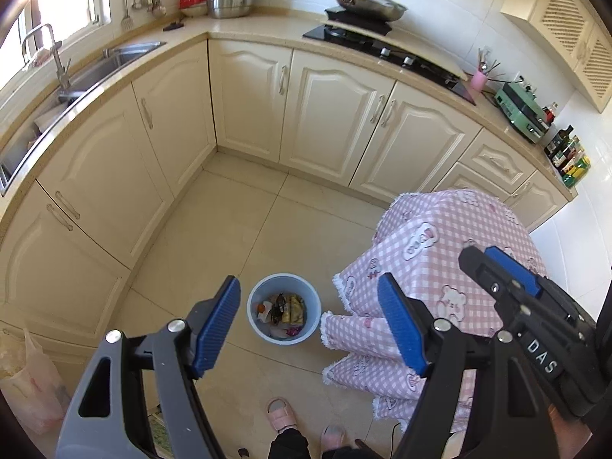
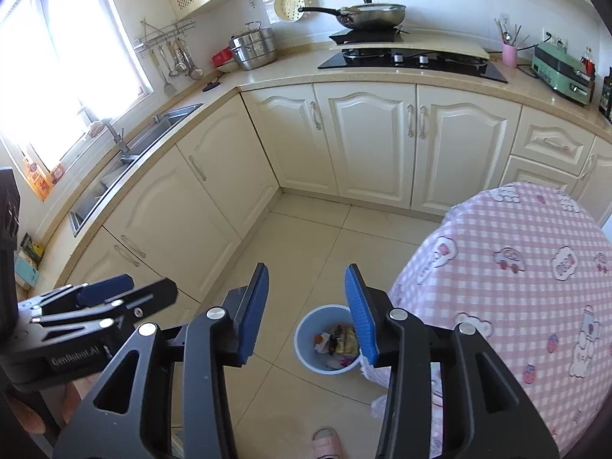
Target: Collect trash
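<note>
Grippers number two, left gripper (image 1: pixel 310 329) with jaws spread wide, right gripper (image 2: pixel 306 310) with jaws partly apart, both empty; one blue bin (image 1: pixel 284 309) of trash (image 1: pixel 285 310) stands on the floor below, between them, beside one pink-checked cloth (image 1: pixel 440 252)

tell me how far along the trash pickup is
Done: wrappers and scraps lie in the blue bin. In hand: nothing; left gripper and right gripper are both open and empty above it. Left: no loose trash shows on the floor or pink checked cloth.
</note>
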